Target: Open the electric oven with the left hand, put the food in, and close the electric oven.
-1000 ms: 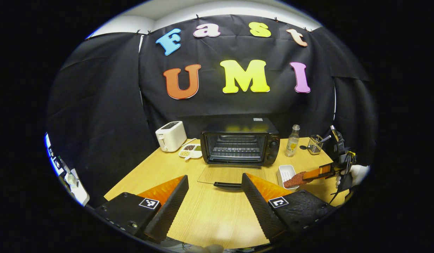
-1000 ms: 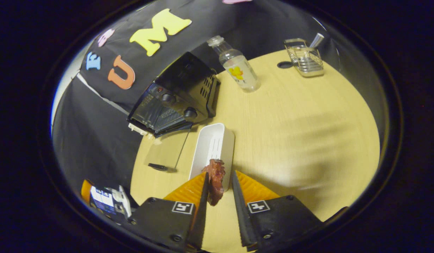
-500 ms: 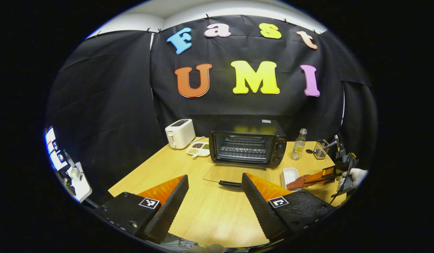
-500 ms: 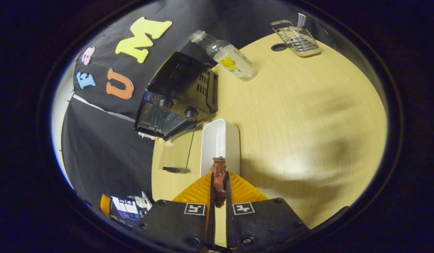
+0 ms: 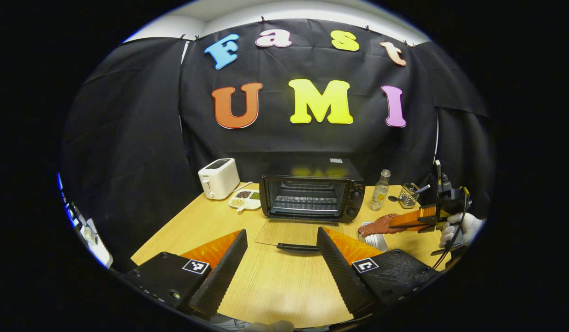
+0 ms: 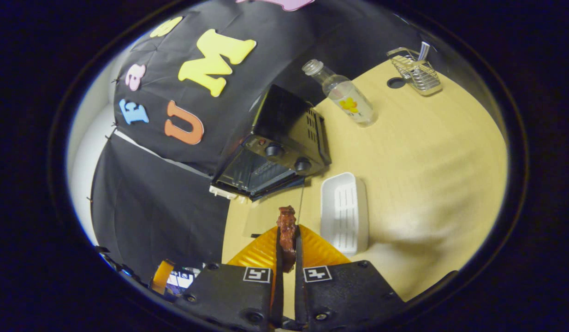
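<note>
Oven (image 5: 312,196), a black boxy countertop unit with two round knobs on its right panel, stands at the far side of the pale wood-grain table (image 5: 275,281); its glass door (image 5: 289,232) lies folded flat on the tabletop, and the wire rack inside is visible, though the cavity's depth is dim. In the right gripper view the oven's left half is cut off by the dark cloth behind it. A white ribbed rectangular tray (image 6: 344,213) sits just beside the oven's right front corner. The left gripper (image 5: 281,256) hangs with its jaws wide apart, grasping nothing, low above the table in front of the door. The right gripper (image 6: 287,258) is clenched on the food (image 6: 287,230), a reddish-brown, rough-textured strip raised above the table near the tray.
</note>
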Demonstrator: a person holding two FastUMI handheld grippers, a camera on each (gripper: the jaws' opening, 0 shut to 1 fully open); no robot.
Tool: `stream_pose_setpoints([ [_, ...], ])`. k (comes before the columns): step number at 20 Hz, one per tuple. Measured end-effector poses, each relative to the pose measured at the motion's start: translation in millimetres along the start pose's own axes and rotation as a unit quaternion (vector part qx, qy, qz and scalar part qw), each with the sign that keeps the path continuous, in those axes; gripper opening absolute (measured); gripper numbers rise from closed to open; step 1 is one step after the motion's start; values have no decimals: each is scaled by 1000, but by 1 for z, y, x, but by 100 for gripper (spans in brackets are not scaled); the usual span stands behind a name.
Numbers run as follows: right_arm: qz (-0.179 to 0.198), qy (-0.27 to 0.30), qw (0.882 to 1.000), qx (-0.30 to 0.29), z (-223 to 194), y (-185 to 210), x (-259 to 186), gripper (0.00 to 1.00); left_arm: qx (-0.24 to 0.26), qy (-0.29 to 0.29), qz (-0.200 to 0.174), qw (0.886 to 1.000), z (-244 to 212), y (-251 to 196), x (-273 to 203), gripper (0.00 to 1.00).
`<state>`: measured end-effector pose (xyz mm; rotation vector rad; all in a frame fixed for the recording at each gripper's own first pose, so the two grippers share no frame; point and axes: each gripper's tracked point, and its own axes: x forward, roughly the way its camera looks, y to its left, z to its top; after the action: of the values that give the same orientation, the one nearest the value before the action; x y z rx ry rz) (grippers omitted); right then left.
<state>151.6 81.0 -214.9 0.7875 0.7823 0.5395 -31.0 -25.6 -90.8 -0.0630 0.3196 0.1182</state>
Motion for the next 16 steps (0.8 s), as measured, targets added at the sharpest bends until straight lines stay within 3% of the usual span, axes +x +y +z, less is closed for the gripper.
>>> stream_pose_setpoints([
  [5,3,-68,997,43,4,46,60,13,19,-7,-43,999,15,25,10,97],
  [8,7,-125,989,81,14,64,100,13,37,-22,-48,998,26,50,16,97],
  [13,-12,-188,976,114,22,66,169,16,44,-26,-46,998,27,83,38,97],
  [16,-20,-208,970,125,26,68,209,12,45,-20,-49,998,21,96,47,97],
])
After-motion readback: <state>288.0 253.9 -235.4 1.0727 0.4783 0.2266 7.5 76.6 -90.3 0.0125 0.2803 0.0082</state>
